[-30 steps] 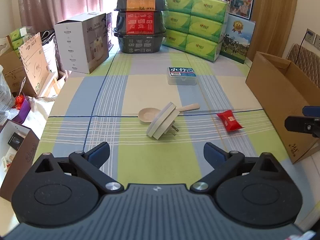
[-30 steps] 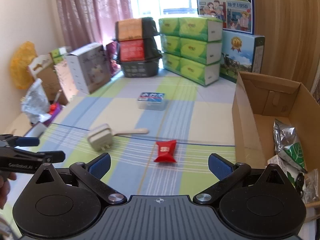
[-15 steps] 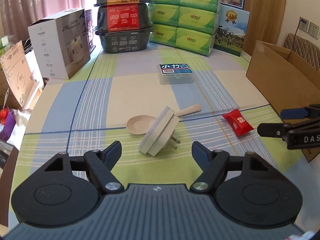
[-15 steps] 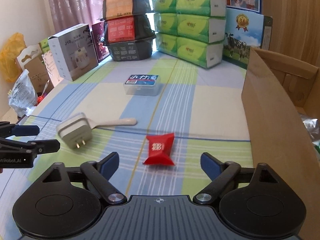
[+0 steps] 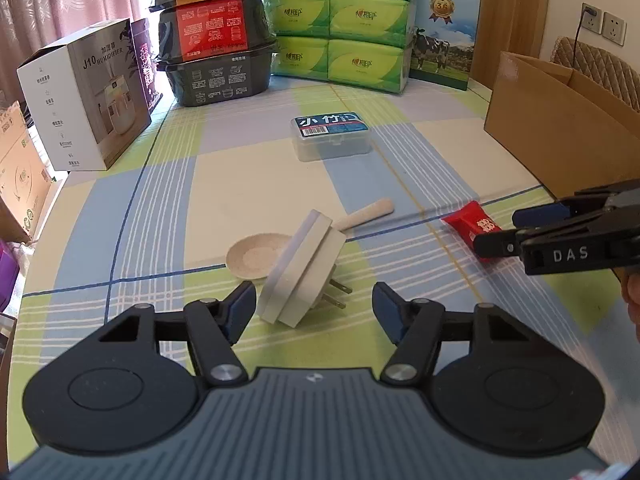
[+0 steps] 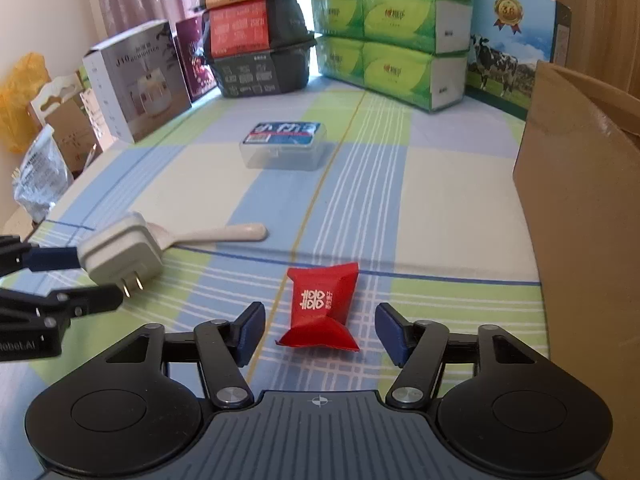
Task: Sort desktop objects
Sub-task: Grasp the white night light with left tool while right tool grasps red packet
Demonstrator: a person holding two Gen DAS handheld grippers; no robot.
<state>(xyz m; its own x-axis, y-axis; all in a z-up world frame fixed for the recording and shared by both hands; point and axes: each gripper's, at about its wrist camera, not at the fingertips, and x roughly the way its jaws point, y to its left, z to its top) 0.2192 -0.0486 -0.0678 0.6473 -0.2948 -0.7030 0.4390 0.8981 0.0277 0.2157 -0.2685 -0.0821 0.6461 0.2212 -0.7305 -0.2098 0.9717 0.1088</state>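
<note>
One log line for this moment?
left gripper: open, at plug | right gripper: open, at red packet | neither gripped

Left wrist view: low over the worktop [image 5: 248, 184], facing the far stacked boxes, close on the white plug [image 5: 298, 270] between its fingers [image 5: 240, 310]. Right wrist view: same heading, set further right, close on the red packet [image 6: 320, 306]. Shared: plug, packet, spoon [image 6: 224, 234], clear box [image 5: 330, 136]; each view catches the other gripper.
</note>
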